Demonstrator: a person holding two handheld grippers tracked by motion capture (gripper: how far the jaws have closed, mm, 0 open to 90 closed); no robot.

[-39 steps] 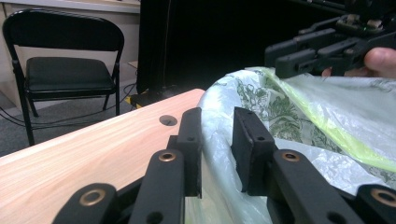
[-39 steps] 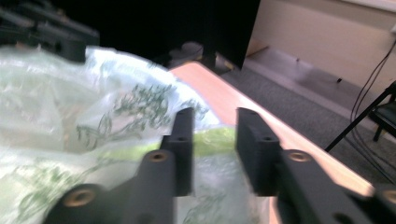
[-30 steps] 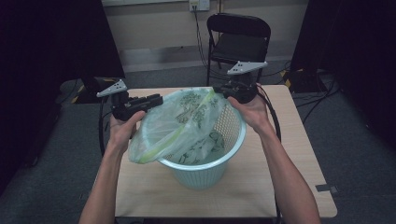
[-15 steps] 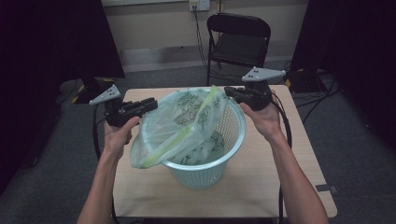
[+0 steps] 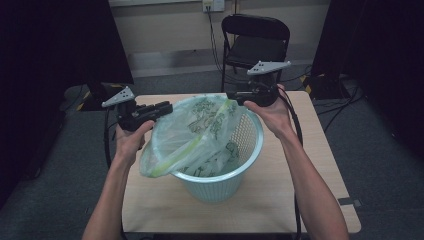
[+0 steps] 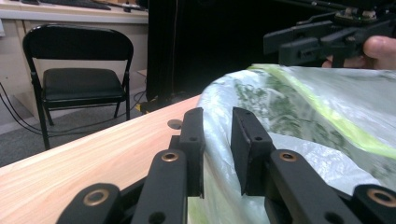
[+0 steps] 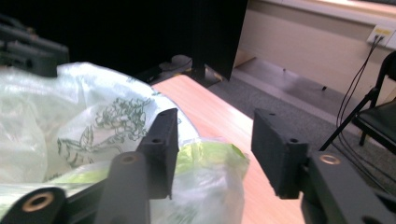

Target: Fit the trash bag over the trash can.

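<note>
A pale mint mesh wastebasket [image 5: 245, 150] stands on the wooden table [image 5: 310, 165]. A translucent plastic bag [image 5: 195, 135] with green print and a green band sits in it, its mouth stretched out past the left rim. My left gripper [image 5: 167, 107] is shut on the bag's left edge, and the film [image 6: 303, 116] bunches between its jaws [image 6: 217, 126]. My right gripper [image 5: 231, 95] is at the bag's far right edge. Its jaws [image 7: 215, 135] have just been opening. The green-banded rim [image 7: 205, 158] lies loose between them, and no pad presses on it.
A black folding chair [image 5: 255, 45] stands behind the table, with cables and a wall socket beyond it. Dark curtains flank both sides. Bare tabletop shows to the right of the basket and in front of it.
The right gripper's jaws have opened off the bag's rim. Both hands drew apart and then eased back, and the bag's mouth now spreads wider across the basket.
</note>
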